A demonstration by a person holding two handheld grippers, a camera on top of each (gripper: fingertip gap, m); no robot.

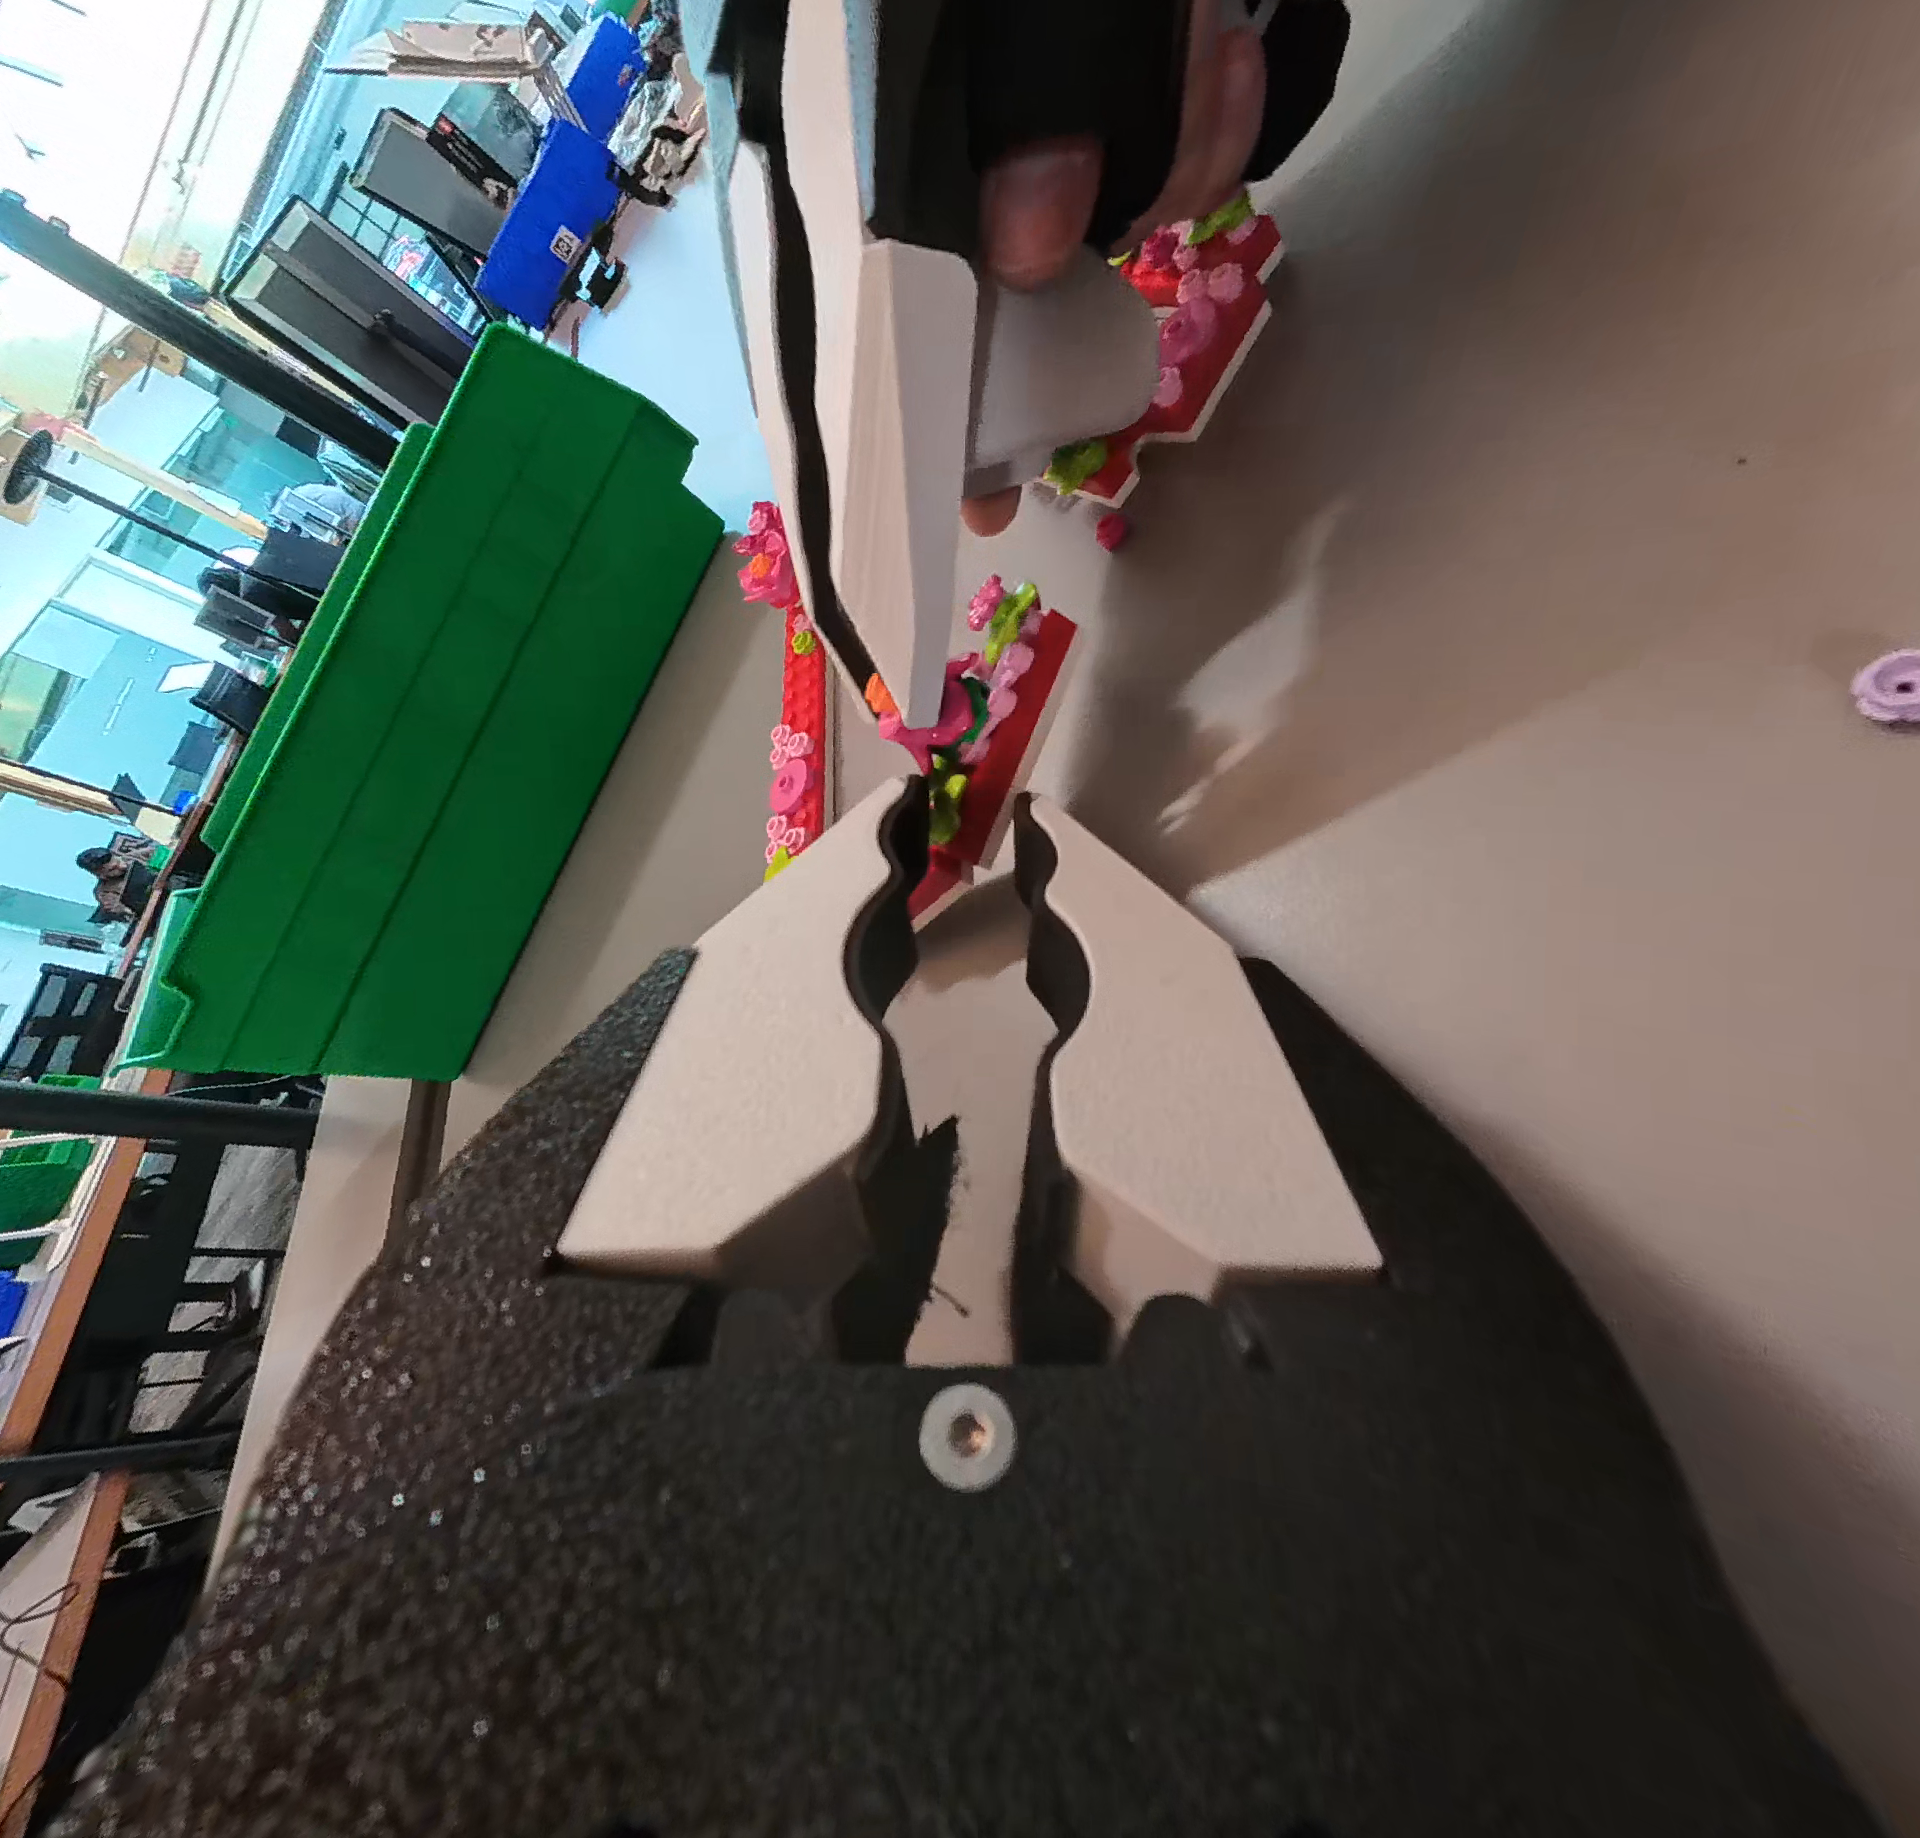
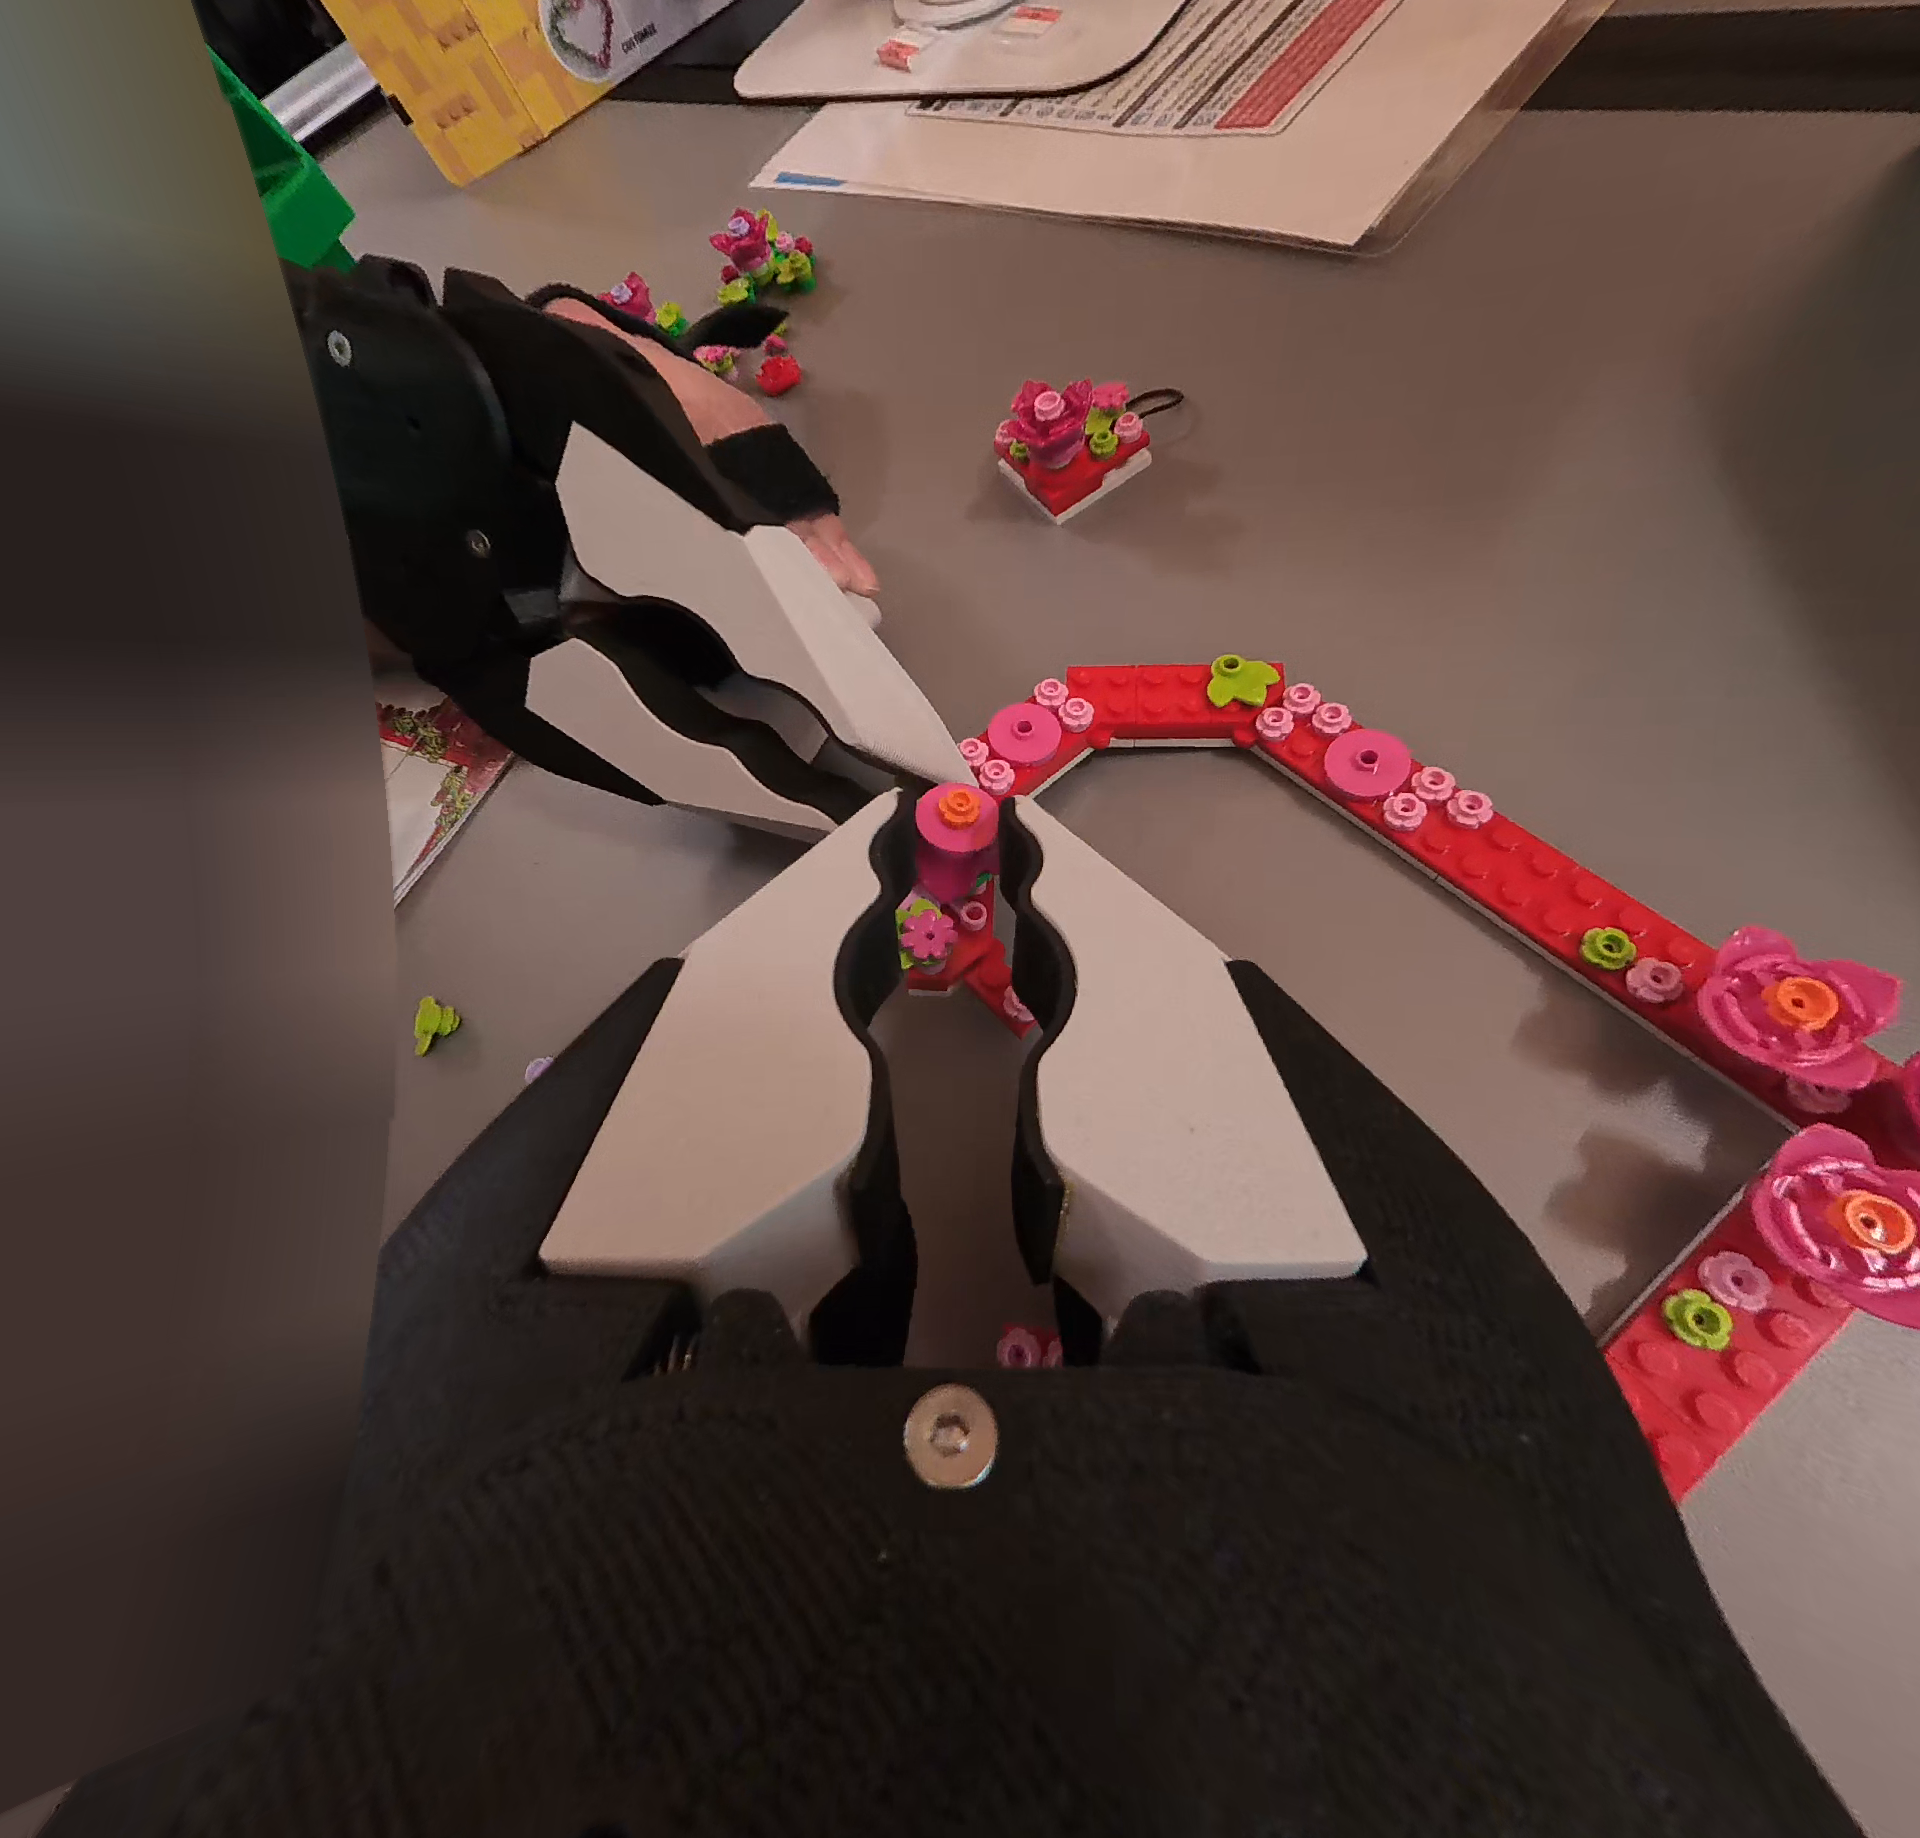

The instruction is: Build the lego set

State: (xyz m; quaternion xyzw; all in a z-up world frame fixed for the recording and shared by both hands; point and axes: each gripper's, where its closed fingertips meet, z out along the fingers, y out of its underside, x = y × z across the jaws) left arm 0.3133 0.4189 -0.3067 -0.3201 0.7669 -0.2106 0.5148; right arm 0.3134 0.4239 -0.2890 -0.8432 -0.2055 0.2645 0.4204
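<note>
Red plate section (image 2: pixel 961 967) studded with small flowers is sitting clamped in the left gripper (image 1: pixel 968 801), angled low over the grey table (image 2: pixel 1455 500). The right gripper (image 2: pixel 956 801), jaws narrowed, is pinching the pink flower stack (image 2: pixel 954 838) above it.

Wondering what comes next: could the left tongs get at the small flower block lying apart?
Probably not yet: the left tongs grip the red segment, while the right tongs hold a pink piece on it. Nothing stands before the flower block.
</note>
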